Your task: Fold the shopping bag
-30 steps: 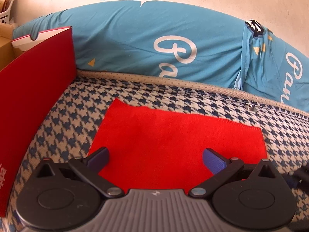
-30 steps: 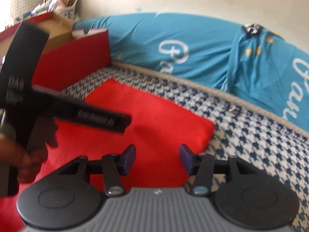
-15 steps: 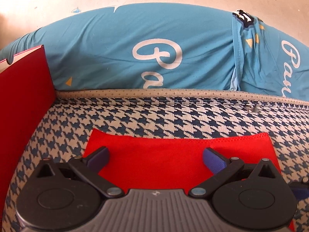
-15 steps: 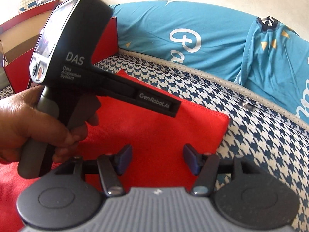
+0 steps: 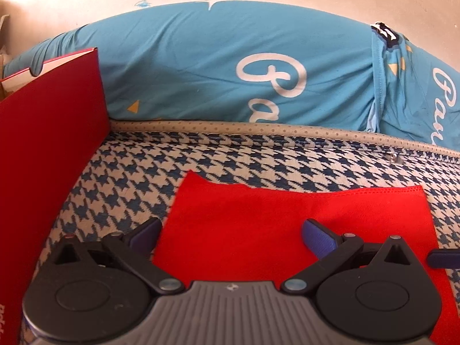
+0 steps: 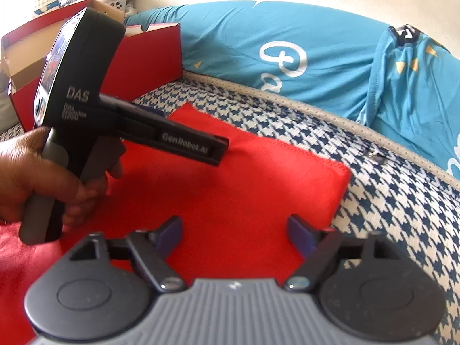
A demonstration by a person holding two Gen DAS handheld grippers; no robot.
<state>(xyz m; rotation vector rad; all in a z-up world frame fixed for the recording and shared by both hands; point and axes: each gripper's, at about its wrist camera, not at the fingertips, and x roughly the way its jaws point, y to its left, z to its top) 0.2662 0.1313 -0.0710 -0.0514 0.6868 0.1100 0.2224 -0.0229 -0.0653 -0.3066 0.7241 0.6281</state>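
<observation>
Red bag [image 6: 230, 189] flat on checked cover. Right gripper [image 6: 234, 231] jaws opening, nothing between; left gripper [image 5: 231, 234] wide, empty. Pinch one hemmed edge squarely before folding.

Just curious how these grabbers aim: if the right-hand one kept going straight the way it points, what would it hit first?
Most likely the flat red fabric shopping bag on the houndstooth cushion. The right gripper, fingers opening with nothing between them, tilts down at it. Depth is hard to judge.
</observation>
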